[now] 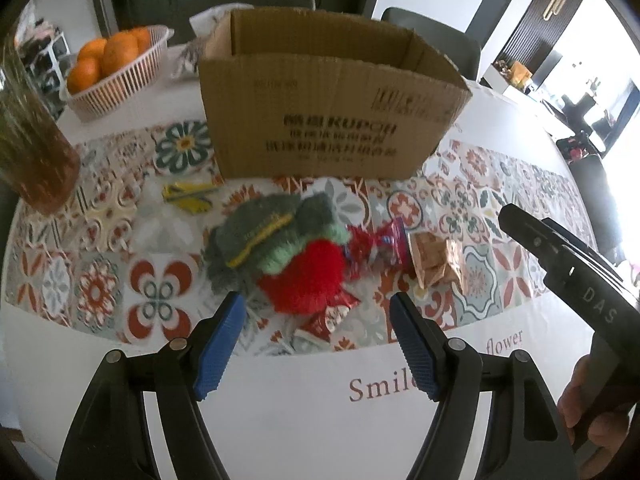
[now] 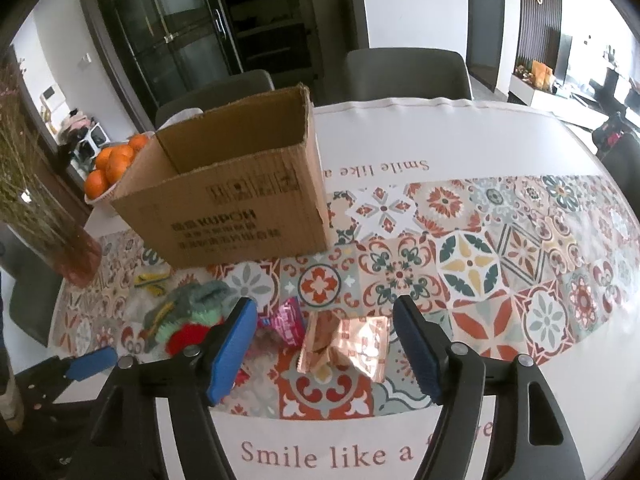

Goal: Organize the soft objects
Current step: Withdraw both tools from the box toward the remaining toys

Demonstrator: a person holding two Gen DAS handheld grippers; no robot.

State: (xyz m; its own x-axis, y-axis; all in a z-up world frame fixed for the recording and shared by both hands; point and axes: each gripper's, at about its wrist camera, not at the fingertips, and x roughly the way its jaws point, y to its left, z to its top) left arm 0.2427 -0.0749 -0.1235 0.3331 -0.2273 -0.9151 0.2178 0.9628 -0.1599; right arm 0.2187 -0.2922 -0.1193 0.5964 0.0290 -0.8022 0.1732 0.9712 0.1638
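A fuzzy knit pile (image 1: 276, 248), grey-green on top and red below, lies on the patterned tablecloth in front of an open cardboard box (image 1: 328, 104). My left gripper (image 1: 316, 312) is open and empty, just short of the pile's red part. A red snack packet (image 1: 376, 248) and a copper foil packet (image 1: 436, 260) lie to its right. In the right wrist view my right gripper (image 2: 324, 320) is open and empty, straddling the copper packet (image 2: 344, 344); the pile (image 2: 188, 312), red packet (image 2: 286, 322) and box (image 2: 240, 192) lie left and behind.
A basket of oranges (image 1: 116, 68) stands back left beside the box. A glass vase of dried stems (image 1: 32, 148) stands at the left edge. A yellow wrapper (image 1: 188, 196) lies near the box. Chairs (image 2: 404, 72) stand behind the table.
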